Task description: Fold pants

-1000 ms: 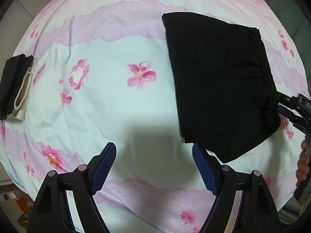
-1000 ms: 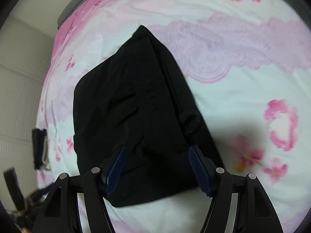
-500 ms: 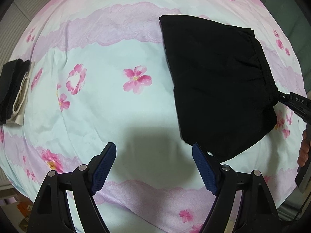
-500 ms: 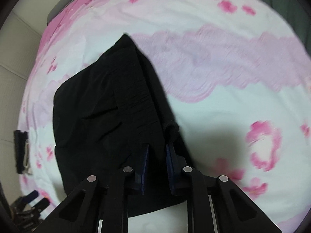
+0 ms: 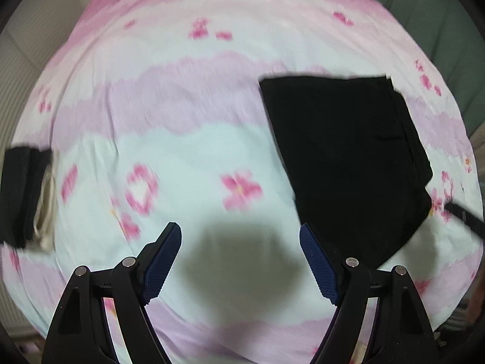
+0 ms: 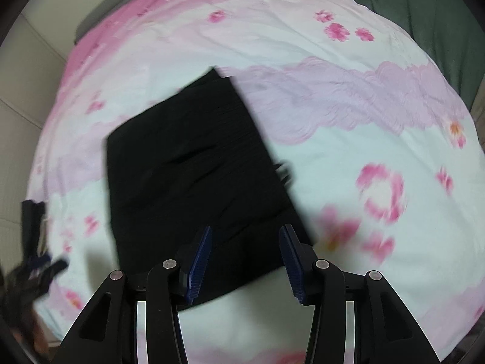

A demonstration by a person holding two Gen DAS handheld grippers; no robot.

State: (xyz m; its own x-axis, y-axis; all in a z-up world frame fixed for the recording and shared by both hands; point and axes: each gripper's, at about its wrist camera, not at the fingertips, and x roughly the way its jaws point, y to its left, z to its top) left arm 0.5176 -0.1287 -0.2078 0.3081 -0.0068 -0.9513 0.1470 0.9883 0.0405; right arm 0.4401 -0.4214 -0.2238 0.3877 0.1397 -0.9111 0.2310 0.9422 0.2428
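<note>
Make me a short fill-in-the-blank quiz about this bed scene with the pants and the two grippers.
1. The folded pants are ____ in colour.
2. They lie on a bedsheet printed with pink ____.
3. The left gripper holds ____ between its fingers.
4. The right gripper has just been opening, and its pads stand ____ the pants without pressing them.

Missing words: black; flowers; nothing; above

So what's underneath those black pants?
The black pants lie folded flat on the flowered bedsheet. Only the sheet shows around their edges; whatever is directly beneath, or tucked between the folded layers, is covered.
</note>
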